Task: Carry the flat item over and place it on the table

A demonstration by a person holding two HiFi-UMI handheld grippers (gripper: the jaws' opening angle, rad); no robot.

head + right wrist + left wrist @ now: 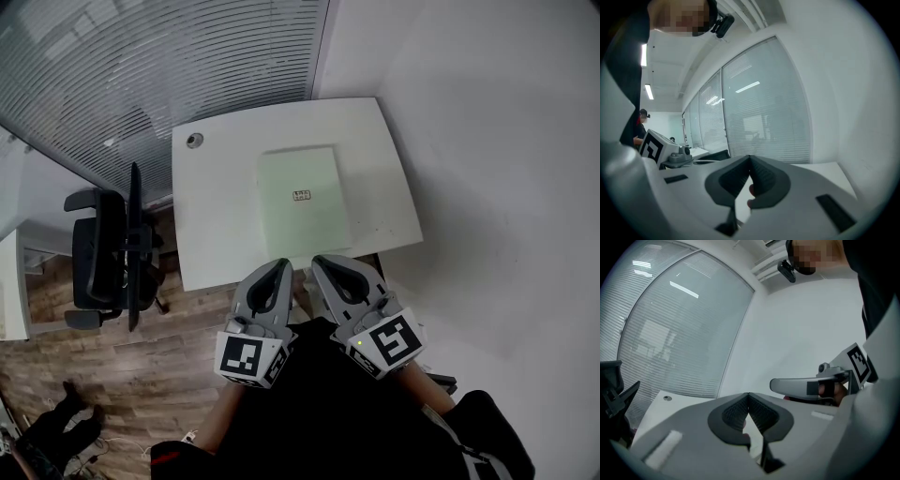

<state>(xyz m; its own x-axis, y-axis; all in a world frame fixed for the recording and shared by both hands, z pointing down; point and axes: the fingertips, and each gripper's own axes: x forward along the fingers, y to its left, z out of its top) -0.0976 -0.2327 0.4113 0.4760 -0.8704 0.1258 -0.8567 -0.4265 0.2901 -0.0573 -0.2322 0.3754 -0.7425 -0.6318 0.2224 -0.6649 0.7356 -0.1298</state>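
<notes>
1. Left gripper (283, 265) is closed on nothing. Right gripper (319, 262) is closed and empty too. They sit side by side at the table's near edge.
2. Flat item (295, 223) lies just beyond both tips, already on the table (216, 234). Its long axis runs near-to-far, and I judge neither gripper nearer.
3. The item is pale green, thin, rectangular and matte, with a small label (301, 196).
4. The table is white and smooth, with a cable hole (194, 141) at far left.

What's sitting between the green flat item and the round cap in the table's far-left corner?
Nothing: the head view shows only bare white table between the flat item and the cap.
</notes>
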